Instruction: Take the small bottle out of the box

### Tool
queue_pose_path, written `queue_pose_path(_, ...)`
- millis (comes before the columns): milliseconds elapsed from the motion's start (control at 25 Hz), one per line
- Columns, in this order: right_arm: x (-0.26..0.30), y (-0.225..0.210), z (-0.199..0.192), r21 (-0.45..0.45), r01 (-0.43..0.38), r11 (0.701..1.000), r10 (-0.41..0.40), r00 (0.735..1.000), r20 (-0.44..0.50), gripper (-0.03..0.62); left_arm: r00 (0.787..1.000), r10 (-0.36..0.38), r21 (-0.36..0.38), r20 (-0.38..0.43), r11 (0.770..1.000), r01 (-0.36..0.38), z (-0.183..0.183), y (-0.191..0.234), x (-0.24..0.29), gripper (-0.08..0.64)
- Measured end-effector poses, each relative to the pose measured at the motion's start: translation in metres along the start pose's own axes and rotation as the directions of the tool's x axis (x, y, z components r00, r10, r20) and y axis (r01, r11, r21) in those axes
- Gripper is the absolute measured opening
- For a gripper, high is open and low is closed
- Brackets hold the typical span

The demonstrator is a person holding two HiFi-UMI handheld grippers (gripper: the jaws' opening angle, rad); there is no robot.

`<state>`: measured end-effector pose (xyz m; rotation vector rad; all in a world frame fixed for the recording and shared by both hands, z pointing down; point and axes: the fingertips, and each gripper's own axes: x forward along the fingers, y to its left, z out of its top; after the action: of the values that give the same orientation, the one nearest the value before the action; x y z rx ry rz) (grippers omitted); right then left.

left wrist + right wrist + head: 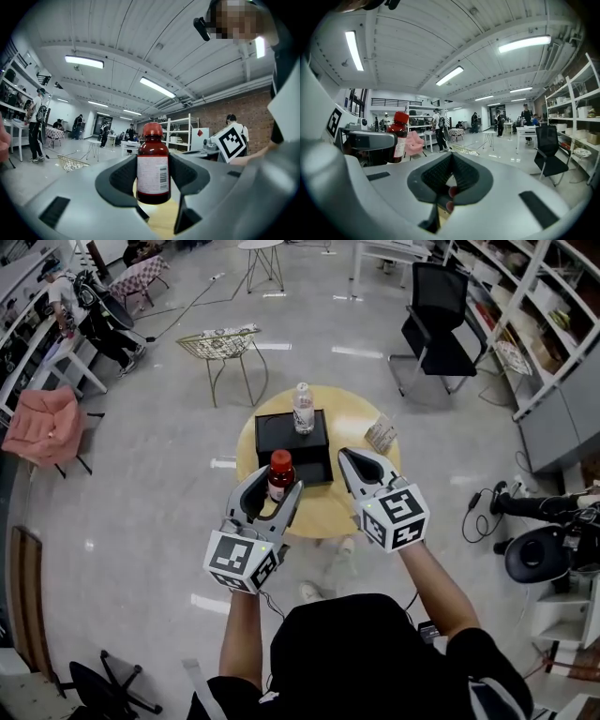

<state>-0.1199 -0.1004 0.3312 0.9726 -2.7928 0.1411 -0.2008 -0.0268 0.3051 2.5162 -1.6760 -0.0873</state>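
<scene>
A small dark-red bottle (pixel 279 474) with a red cap and white label stands upright between the jaws of my left gripper (pixel 278 484), which is shut on it. It hangs just in front of the black box (pixel 292 442) on the round wooden table (pixel 361 418). In the left gripper view the bottle (pixel 153 166) fills the gap between the pads (pixel 123 177). My right gripper (pixel 349 460) hovers to the right of the box with its jaws shut and nothing in them. From the right gripper view the bottle (pixel 397 136) shows at left.
A clear bottle with a pink label (pixel 303 409) stands at the box's far edge. A small printed packet (pixel 382 435) lies on the table at right. Around the table are a wire chair (pixel 222 343), a black office chair (pixel 439 320) and shelves (pixel 553 324).
</scene>
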Motion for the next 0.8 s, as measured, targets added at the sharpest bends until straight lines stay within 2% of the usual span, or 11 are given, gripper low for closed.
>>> queue_pose_path(320, -0.037, 0.034, -0.001, -0.013, 0.035, 0.999, -0.035, 0.999, 0.014, 0.0, 1.0, -0.019, -0.036, 0.016, 0.999, 0.02, -0.006, -0.021, -0.05, 0.222)
queue_pose_path(800, -0.063, 0.041, 0.021, -0.02, 0.025, 0.999, -0.024, 0.996, 0.087, 0.0, 0.998, -0.019, -0.001, 0.067, 1.0, 0.019, 0.021, -0.049, -0.062, 0.222)
